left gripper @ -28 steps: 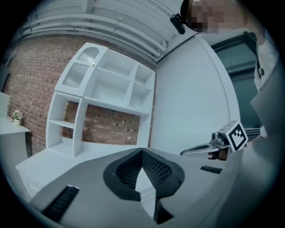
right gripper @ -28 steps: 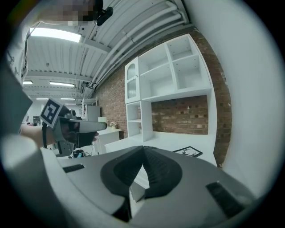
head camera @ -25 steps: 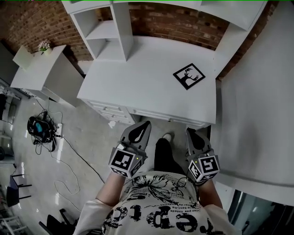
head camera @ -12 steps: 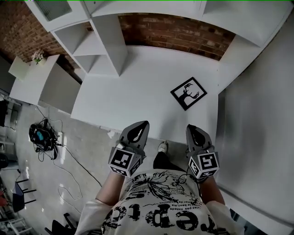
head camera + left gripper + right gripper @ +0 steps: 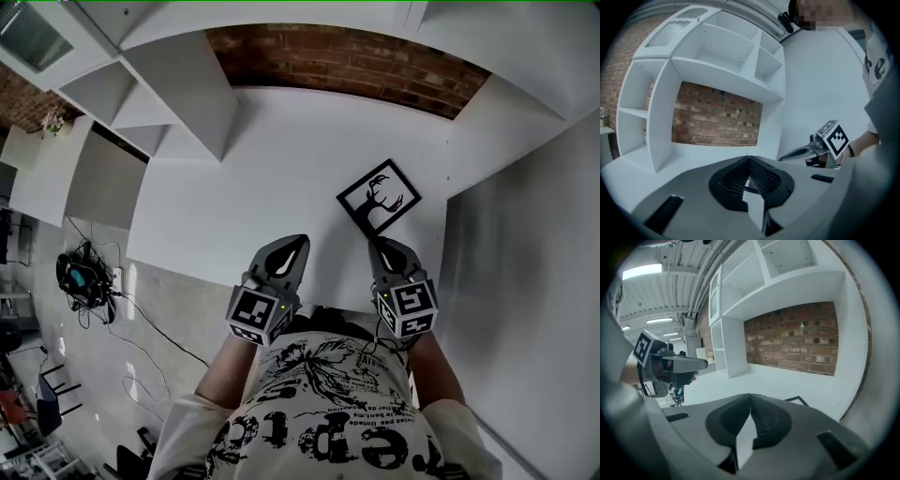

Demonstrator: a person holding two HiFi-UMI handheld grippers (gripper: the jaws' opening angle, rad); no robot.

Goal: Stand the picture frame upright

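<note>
Holds left hand-held gripper [image 5: 296, 246] and right hand-held gripper [image 5: 379, 251] clenched, empty, near flat-lying frame [image 5: 379, 199]; probably light, stiff, fragile: pinch near edge.

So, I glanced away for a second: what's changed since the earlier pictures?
The left gripper and right gripper advanced over the desk's near edge, the right one now close by the picture frame. Nothing grasped: both stay shut, empty; the frame still lies flat.
</note>
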